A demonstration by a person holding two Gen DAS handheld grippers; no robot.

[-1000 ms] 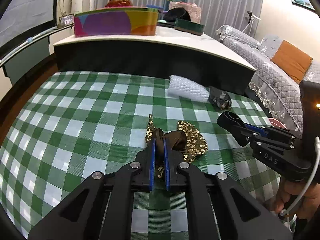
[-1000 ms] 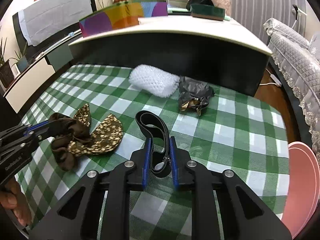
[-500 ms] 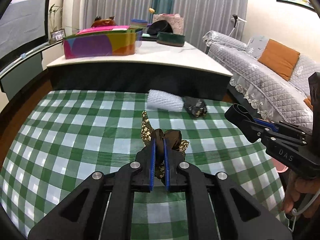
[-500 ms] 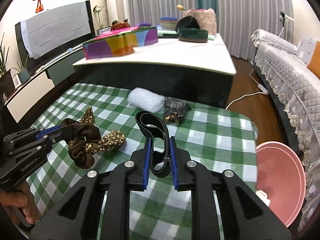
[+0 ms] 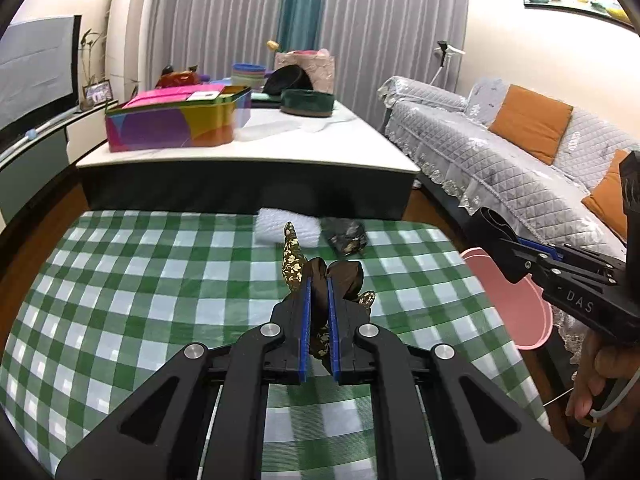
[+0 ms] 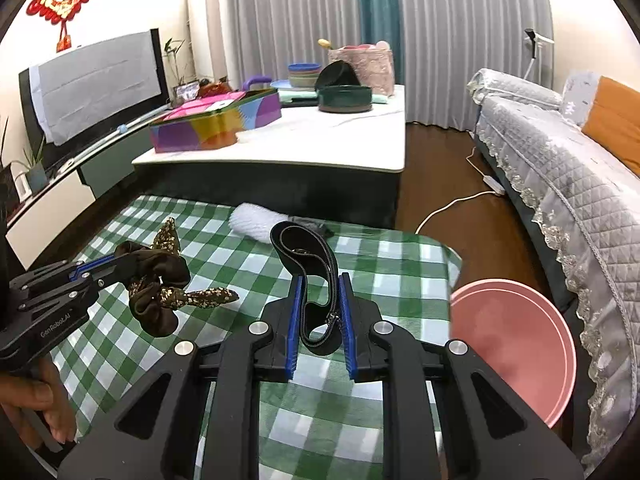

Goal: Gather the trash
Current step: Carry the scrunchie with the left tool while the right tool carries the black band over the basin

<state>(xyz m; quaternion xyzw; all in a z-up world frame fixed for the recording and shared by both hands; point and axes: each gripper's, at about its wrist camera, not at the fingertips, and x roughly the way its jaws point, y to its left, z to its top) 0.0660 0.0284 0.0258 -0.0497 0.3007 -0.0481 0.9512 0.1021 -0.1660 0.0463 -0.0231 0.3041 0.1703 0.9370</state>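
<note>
Brown gold-printed fabric scrunchie [image 5: 340, 276] is clamped in the left tongs [image 5: 319, 280], black looped strap [image 6: 306, 256] in the right tongs [image 6: 320, 280]; white foam wrap [image 5: 286, 232] and crumpled black wrapper [image 5: 345, 235] remain; nothing lies in the round pink bin [image 6: 516, 344] yet

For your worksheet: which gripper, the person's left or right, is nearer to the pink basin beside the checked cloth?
Right. The right gripper, shut on the black strap, hangs next to the pink basin. The left gripper, holding the brown scrunchie, hangs farther away, over the cloth's opposite side.
</note>
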